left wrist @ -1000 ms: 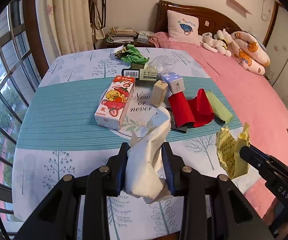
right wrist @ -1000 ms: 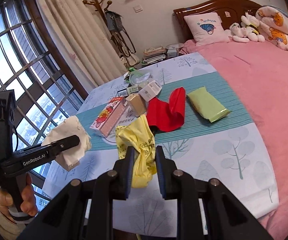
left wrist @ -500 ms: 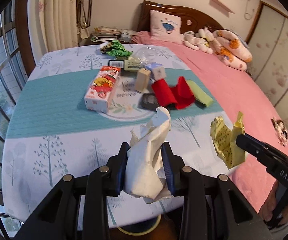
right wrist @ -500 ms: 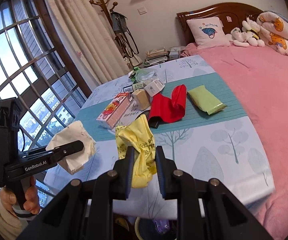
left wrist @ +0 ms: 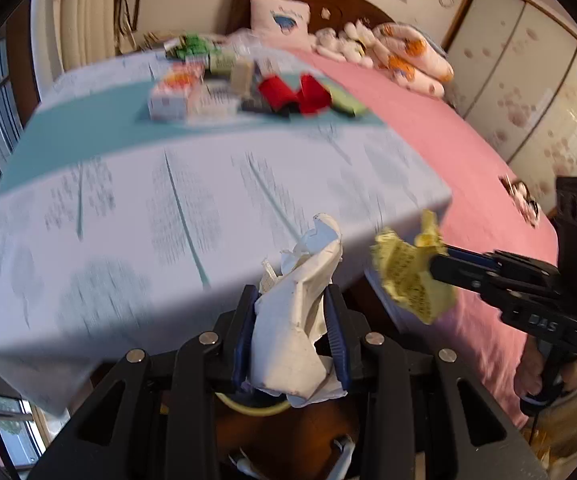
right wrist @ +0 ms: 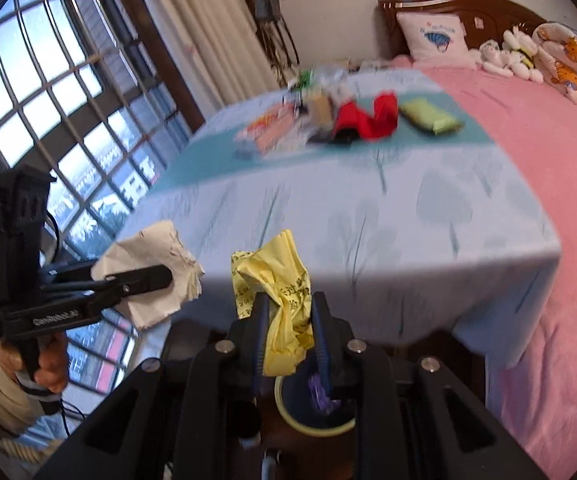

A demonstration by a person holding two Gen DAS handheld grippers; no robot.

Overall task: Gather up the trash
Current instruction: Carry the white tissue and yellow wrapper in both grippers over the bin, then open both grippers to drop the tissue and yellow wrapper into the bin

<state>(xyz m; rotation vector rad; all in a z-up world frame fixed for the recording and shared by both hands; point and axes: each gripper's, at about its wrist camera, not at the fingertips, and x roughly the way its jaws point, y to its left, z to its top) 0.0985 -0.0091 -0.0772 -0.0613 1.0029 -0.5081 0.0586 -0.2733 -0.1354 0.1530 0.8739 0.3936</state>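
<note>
Only our right wrist view shows the bin (right wrist: 315, 420) clearly: a dark opening with a pale yellow rim and purple scraps inside, directly below our right gripper (right wrist: 288, 320). Our left wrist view catches just a sliver of that rim (left wrist: 254, 408) under our left gripper (left wrist: 292, 320). Our left fingers (left wrist: 243, 332) are clamped on the crumpled white paper (left wrist: 296, 312), which fills the gap between them and sticks out past the tips. Our right fingers (right wrist: 258, 332) pinch the yellow wrapper (right wrist: 280, 300) the same way. Both pieces hang off the near edge of the surface (right wrist: 368, 208), where the blurred remaining litter, including a red wrapper (right wrist: 364, 120), lies well apart.
</note>
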